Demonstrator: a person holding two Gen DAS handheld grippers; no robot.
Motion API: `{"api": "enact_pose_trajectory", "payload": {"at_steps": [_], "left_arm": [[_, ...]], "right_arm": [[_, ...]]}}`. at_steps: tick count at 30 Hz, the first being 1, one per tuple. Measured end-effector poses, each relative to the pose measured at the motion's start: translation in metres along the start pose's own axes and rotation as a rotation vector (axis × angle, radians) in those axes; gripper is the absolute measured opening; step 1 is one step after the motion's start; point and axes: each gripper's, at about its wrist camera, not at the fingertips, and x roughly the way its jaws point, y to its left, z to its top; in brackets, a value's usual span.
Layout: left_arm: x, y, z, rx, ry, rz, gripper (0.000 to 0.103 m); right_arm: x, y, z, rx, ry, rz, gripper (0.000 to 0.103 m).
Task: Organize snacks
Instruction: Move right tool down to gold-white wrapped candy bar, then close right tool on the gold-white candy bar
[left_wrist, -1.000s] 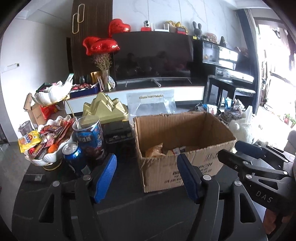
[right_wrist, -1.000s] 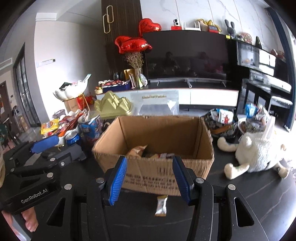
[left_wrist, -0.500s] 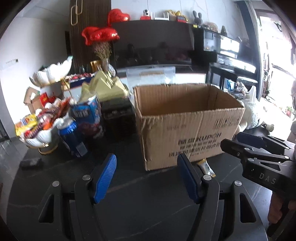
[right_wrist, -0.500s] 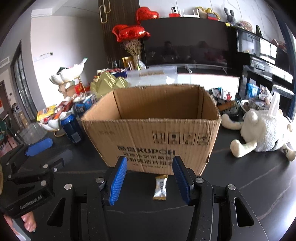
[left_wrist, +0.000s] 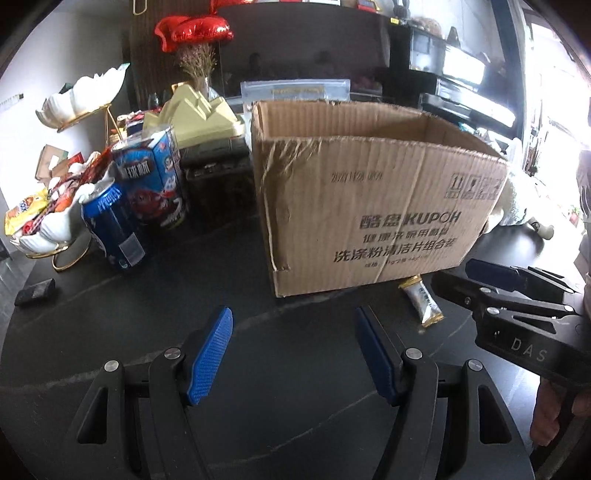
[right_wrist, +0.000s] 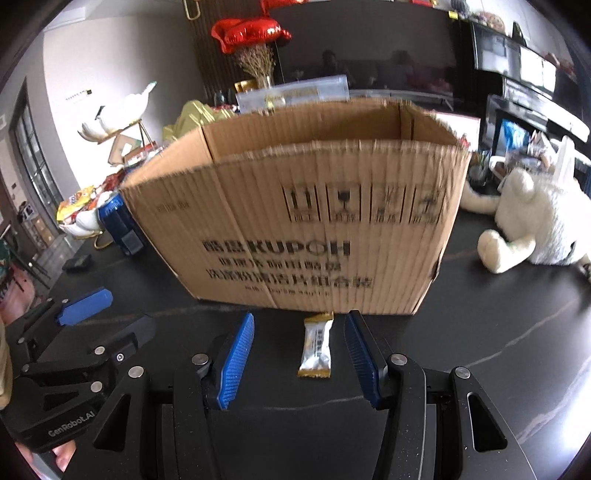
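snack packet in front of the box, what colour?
White with gold ends, snack packet; clearest in the right wrist view.

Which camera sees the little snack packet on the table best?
The right wrist view. The small white snack packet lies whole and near, on the dark table in front of the cardboard box, framed by the right gripper. The left wrist view shows it smaller, off to the right.
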Motion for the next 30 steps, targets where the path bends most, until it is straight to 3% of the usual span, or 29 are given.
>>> {"api": "enact_pose_trajectory", "payload": {"at_steps": [9,14,27,30], "left_arm": [[0.013,0.002,-0.003,0.002,0.021,0.037,0.069],[0.023,-0.001,-0.007,0.006,0.055,0.028,0.069],[0.033,0.003,-0.008,-0.004,0.085,0.023,0.070],[0.032,0.003,-0.008,-0.005,0.082,0.022,0.070]], "right_arm": [[0.026,0.000,-0.012,-0.037,0.046,-0.044,0.051],[0.037,0.001,-0.016,-0.054,0.071,-0.042,0.040],[0.052,0.004,-0.024,-0.072,0.093,-0.061,0.030],[0.057,0.007,-0.023,-0.080,0.096,-0.067,0.023]]}}
